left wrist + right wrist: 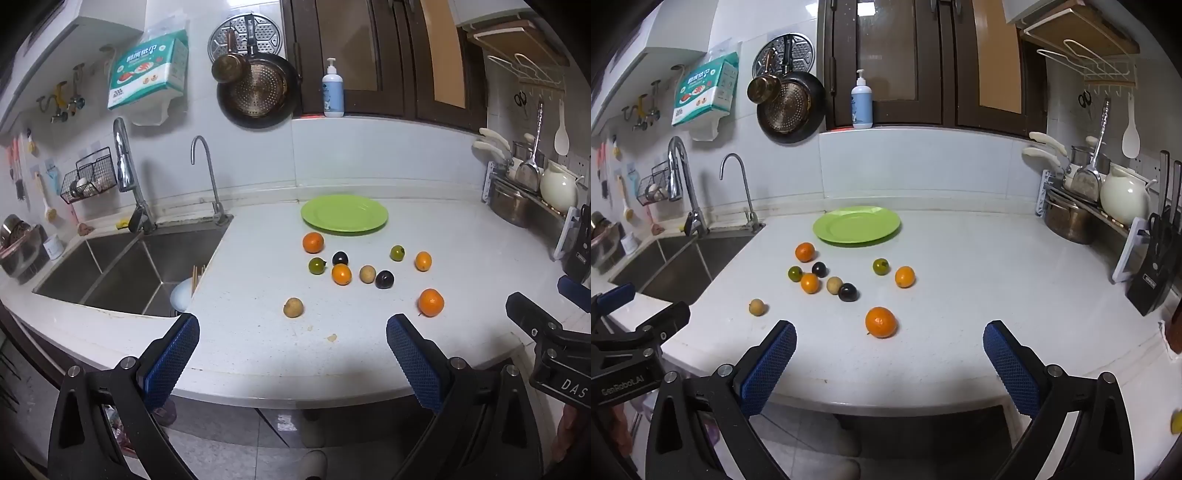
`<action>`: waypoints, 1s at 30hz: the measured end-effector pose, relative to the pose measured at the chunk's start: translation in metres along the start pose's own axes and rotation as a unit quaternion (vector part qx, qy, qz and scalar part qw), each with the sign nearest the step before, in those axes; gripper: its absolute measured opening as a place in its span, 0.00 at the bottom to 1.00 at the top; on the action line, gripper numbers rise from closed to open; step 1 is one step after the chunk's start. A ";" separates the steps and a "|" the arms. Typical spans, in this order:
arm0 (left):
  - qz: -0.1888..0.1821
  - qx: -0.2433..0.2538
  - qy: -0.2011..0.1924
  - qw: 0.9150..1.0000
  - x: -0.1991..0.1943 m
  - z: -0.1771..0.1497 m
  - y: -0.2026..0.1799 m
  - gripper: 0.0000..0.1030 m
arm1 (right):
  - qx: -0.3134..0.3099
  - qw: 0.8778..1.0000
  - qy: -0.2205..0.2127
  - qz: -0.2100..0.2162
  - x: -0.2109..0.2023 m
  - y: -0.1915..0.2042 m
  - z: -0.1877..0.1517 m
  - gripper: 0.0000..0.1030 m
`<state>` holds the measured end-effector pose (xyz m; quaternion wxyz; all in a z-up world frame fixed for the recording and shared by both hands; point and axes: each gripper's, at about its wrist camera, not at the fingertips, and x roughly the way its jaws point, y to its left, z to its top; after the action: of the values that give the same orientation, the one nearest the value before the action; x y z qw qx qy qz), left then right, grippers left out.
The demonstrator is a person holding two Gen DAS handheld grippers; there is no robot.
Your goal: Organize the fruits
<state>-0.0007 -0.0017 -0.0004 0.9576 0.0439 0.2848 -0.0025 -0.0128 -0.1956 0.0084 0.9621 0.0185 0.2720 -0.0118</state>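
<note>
Both the left gripper (293,354) and the right gripper (889,356) hang at the counter's near edge with fingers spread wide and nothing between them, seemingly poised to pick; the fruits lie loose on the white counter (369,332), the nearest orange (881,322) just ahead of the right gripper. The green plate (344,214) sits bare behind them, likely the place meant for the fruits.

pale bowl (181,295) half hidden in sink (110,273); wall package (147,74) print unreadable — blurred

sink (122,273) | soap bottle (332,90) | hanging pan (256,92) | kettle (1124,195)
</note>
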 end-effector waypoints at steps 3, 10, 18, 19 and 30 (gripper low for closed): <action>-0.007 -0.008 0.007 1.000 -0.002 0.000 -0.002 1.00 | -0.006 1.000 0.005 -0.003 0.000 0.000 0.000 0.99; -0.011 -0.016 0.014 1.000 -0.002 -0.003 0.002 1.00 | -0.009 1.000 0.004 -0.002 -0.002 0.002 0.003 0.99; -0.014 -0.019 0.015 1.000 -0.003 -0.004 0.002 1.00 | -0.008 1.000 0.006 0.002 0.000 0.000 0.000 0.99; -0.014 -0.019 0.015 1.000 -0.003 -0.004 0.002 1.00 | -0.008 1.000 0.007 0.002 0.000 0.000 0.000 0.99; -0.010 -0.013 0.002 1.000 -0.009 -0.004 0.003 0.98 | -0.009 1.000 0.005 0.003 0.000 0.001 -0.001 0.99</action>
<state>-0.0100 0.0018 0.0017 0.9573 0.0290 0.2876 -0.0081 -0.0133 -0.1949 0.0079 0.9609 0.0102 0.2767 -0.0067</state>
